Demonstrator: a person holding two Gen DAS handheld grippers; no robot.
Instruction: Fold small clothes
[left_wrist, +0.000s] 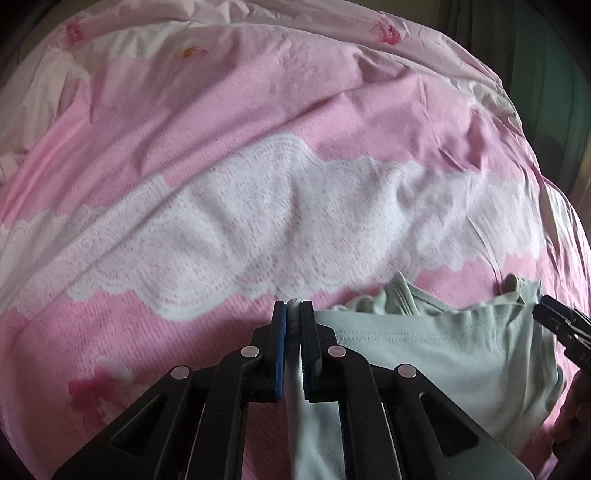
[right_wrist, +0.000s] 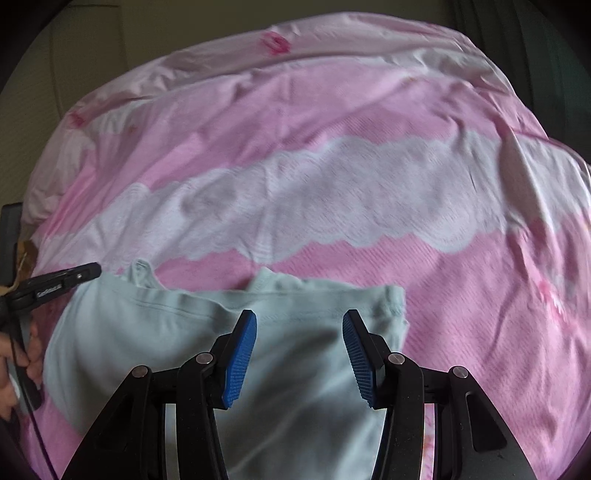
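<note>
A small pale green garment (left_wrist: 436, 354) lies on a pink bedspread, its neckline bunched at the far edge. My left gripper (left_wrist: 293, 308) is shut on the garment's left edge, with a strip of green cloth pinched between its blue pads and hanging down below them. In the right wrist view the same garment (right_wrist: 166, 332) spreads under my right gripper (right_wrist: 299, 317), whose blue pads stand apart above the cloth with nothing pressed between them. The left gripper (right_wrist: 90, 271) shows at that view's left edge, at the garment's corner, held by a hand (right_wrist: 22, 354).
The pink bedspread (left_wrist: 221, 129) with a white lace-pattern band (left_wrist: 258, 229) covers the whole bed and is wrinkled. The right gripper's tip (left_wrist: 554, 317) shows at the left wrist view's right edge. A dark green curtain (left_wrist: 546, 55) hangs beyond the bed.
</note>
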